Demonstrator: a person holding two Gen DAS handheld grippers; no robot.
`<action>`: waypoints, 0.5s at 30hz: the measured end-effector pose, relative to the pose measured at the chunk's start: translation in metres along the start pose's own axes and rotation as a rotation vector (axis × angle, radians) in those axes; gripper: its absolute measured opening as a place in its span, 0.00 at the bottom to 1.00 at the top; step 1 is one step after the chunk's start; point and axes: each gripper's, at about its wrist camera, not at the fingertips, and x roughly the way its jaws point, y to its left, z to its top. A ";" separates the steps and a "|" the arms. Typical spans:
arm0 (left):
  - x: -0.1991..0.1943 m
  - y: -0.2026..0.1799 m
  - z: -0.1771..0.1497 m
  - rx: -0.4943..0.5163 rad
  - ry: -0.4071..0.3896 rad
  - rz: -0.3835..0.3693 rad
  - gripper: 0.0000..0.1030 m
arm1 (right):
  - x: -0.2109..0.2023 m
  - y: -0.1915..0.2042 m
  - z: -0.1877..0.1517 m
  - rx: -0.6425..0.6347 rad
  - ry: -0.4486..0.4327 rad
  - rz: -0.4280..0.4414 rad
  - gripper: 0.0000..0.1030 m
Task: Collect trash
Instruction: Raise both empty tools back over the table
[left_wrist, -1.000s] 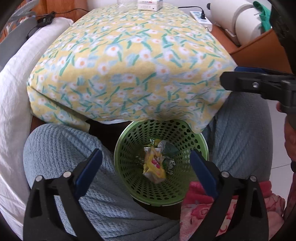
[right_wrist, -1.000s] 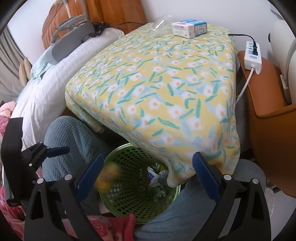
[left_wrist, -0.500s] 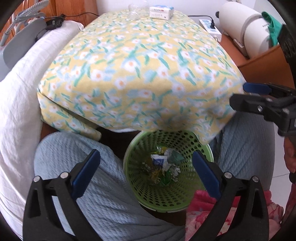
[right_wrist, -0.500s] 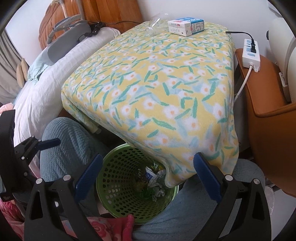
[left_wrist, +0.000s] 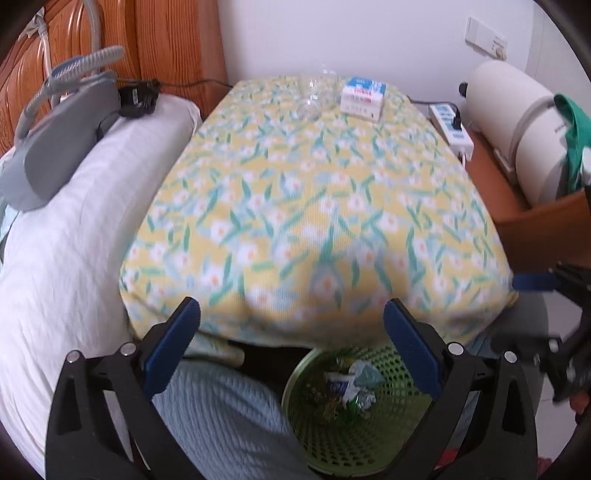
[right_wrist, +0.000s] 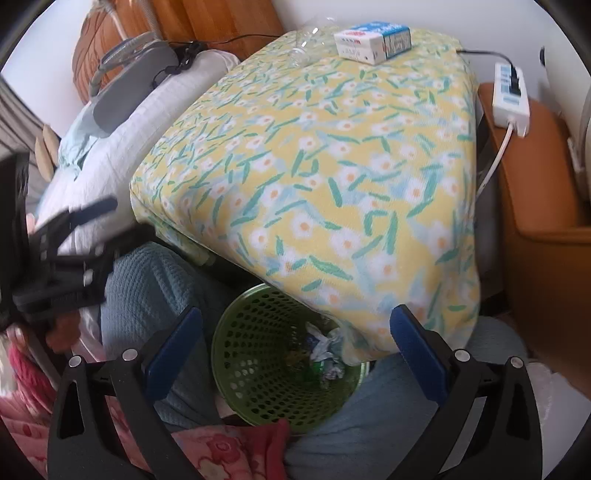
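Both tools gape empty: the right tool (right_wrist: 295, 343), jaws just spread wide, hangs over the basket (right_wrist: 258, 354); the left tool (left_wrist: 291, 332) too. Trash (right_wrist: 325, 354) lies inside. Drop looks done. Next, reach for the carton (left_wrist: 362, 98) and cup (left_wrist: 314, 96) beyond the basket.

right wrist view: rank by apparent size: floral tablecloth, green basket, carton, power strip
1. floral tablecloth, by far the largest.
2. green basket, partly hidden under the cloth edge.
3/4. carton and power strip: these look alike in size, and both sit far from the camera, so no firm ranking.
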 end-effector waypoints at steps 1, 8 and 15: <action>0.000 0.001 0.007 0.000 -0.012 0.000 0.92 | -0.003 0.001 0.001 -0.006 -0.008 -0.001 0.98; 0.009 -0.003 0.065 0.010 -0.088 -0.012 0.92 | -0.033 0.006 0.047 -0.035 -0.146 -0.072 0.98; 0.036 -0.004 0.119 0.004 -0.117 -0.012 0.92 | -0.029 -0.011 0.136 0.025 -0.292 -0.155 0.98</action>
